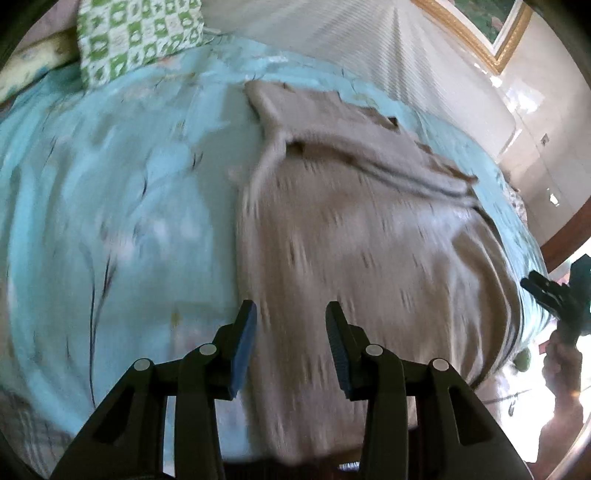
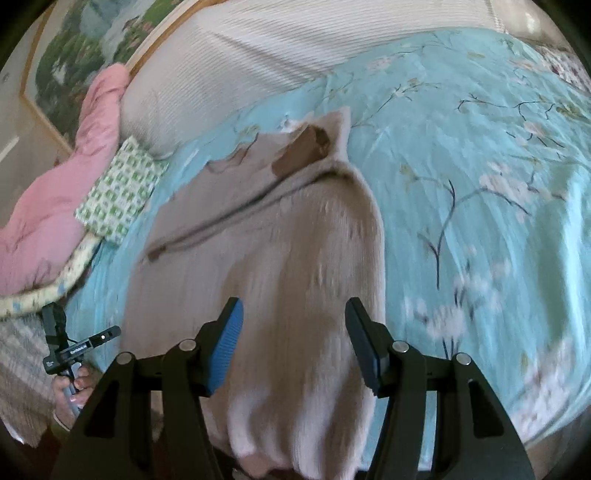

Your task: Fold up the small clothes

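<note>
- Beige garment, soft knit-like cloth, spread flat on a turquoise bedspread printed with branches and pale blossoms; streaked by motion blur.
- Long axis from the near bed edge up toward the ribbed white headboard; a folded band with a darker seam across the far part, a brown inner patch showing at the far end.
- Near hem draped over the bed edge in loose rounded folds.
- Green-and-white checked pillow at the bed head; pink quilt bunched beside it.
- Left gripper low over the garment's near left edge, black fingers with blue ribbed pads, jaws apart, nothing between them.
- Right gripper over the garment's near middle, jaws wide apart, empty; whether the tips touch the cloth cannot be told.
- Gilt-framed painting on the wall.
</note>
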The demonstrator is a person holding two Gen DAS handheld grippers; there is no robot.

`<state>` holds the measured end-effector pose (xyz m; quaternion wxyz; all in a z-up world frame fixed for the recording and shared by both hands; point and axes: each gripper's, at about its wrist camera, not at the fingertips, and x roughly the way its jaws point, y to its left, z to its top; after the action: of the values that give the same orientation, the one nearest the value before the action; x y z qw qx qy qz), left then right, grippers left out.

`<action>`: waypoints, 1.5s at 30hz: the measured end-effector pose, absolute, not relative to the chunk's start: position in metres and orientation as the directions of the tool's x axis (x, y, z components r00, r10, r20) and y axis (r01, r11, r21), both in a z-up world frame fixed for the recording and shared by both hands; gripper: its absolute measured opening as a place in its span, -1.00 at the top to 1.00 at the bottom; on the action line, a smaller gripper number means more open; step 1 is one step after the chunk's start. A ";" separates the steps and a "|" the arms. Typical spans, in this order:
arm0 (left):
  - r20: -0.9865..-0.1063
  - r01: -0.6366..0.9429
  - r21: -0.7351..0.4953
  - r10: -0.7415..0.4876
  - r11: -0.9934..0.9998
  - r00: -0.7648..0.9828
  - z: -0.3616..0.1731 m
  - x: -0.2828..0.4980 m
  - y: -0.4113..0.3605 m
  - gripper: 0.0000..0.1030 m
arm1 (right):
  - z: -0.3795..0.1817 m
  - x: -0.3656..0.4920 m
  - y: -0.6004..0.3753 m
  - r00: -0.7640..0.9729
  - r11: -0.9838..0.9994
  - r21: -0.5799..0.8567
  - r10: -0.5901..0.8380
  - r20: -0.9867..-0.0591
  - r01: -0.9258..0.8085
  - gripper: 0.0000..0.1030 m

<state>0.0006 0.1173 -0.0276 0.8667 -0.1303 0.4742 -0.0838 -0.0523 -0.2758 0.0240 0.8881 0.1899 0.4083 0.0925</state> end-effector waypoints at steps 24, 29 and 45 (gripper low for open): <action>-0.798 0.140 -0.416 -0.435 0.898 0.416 -0.109 -0.074 0.100 0.45 | -0.055 -0.128 -0.287 0.462 0.882 0.446 0.463 -0.756 -0.154 -0.14; -0.801 0.222 -0.363 -0.425 0.905 0.420 -0.105 -0.080 0.089 0.66 | -0.068 -0.124 -0.264 0.397 0.878 0.417 0.478 -0.783 -0.234 -0.14; -0.670 0.337 -0.432 -0.548 0.836 0.501 -0.044 -0.109 0.097 0.90 | -0.024 -0.150 -0.267 0.405 0.725 0.570 0.689 -0.602 -0.386 0.81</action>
<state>-0.1087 0.0971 -0.0443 0.8575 -0.1234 0.4277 -0.2580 -0.1500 -0.2674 -0.0237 0.8200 0.1736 0.4361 0.3276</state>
